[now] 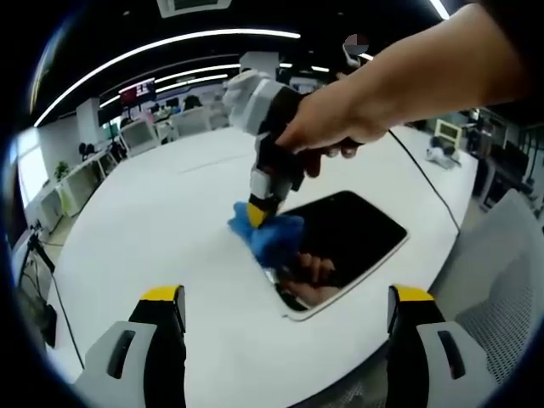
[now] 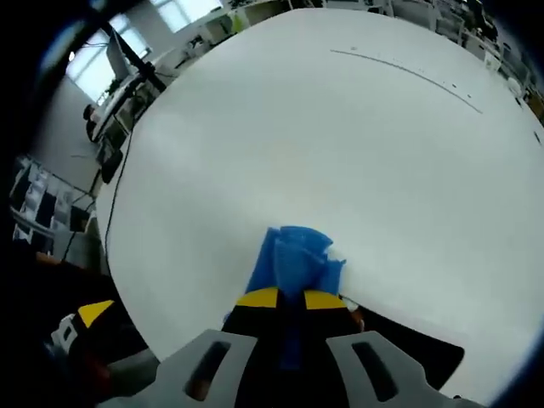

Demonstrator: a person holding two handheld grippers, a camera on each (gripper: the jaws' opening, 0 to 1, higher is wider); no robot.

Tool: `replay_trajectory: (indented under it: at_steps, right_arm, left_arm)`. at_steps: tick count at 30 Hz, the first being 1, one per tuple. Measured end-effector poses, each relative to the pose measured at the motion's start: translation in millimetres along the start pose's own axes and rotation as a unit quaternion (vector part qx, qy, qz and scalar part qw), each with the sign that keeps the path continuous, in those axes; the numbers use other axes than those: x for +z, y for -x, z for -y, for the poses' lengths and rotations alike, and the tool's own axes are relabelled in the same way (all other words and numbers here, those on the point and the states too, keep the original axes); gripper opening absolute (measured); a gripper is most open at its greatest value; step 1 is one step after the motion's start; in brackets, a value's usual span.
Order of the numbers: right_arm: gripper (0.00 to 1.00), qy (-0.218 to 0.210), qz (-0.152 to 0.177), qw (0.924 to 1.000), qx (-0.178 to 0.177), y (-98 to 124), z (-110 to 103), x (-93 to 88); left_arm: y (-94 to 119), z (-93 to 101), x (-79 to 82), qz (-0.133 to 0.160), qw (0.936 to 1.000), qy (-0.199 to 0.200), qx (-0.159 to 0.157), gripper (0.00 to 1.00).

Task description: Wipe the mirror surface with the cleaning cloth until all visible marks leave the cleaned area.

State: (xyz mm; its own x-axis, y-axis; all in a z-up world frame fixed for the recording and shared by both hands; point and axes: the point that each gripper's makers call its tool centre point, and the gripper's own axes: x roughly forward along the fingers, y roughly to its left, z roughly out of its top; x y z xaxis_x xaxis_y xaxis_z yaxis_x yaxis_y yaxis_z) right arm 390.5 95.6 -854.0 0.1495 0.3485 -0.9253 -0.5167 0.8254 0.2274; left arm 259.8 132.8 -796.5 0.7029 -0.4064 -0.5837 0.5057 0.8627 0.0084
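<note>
A dark rectangular mirror [image 1: 348, 242] with a pale frame lies flat on the white table [image 1: 170, 221]. In the left gripper view a hand holds my right gripper [image 1: 257, 212] pointing down at the mirror's near-left edge, shut on a blue cleaning cloth [image 1: 268, 234] that rests on the glass. The hand's reflection shows in the mirror. My left gripper [image 1: 285, 310] hangs open above the table's front edge, apart from the mirror, its jaws wide. In the right gripper view my right gripper [image 2: 291, 299] pinches the blue cloth [image 2: 293, 255] at the mirror's [image 2: 416, 344] edge.
A black cable [image 1: 425, 178] runs across the table beyond the mirror. A grey mesh chair [image 1: 501, 272] stands at the table's right edge. Desks and monitors [image 1: 136, 132] line the room behind. Open white table surface [image 2: 340, 144] stretches ahead of the cloth.
</note>
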Motion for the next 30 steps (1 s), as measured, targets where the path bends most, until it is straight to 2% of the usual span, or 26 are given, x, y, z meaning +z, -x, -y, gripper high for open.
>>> replay_trajectory:
  at_steps: [9,20,30]
  right_arm:
    - [0.03,0.015,0.0,0.9999,-0.007,1.5,3.4,-2.6]
    - [0.03,0.004,-0.004,0.9999,-0.013,4.4,18.9,-7.0]
    - [0.03,-0.012,-0.007,0.9995,-0.027,14.4,35.8,-18.1]
  left_arm:
    - [0.6,0.1,-0.5,-0.002,1.0,-0.003,0.0,0.99]
    - [0.6,-1.1,0.2,0.002,1.0,-0.004,0.002,0.99]
    - [0.9,-0.8,0.4,0.003,1.0,-0.004,0.002,0.99]
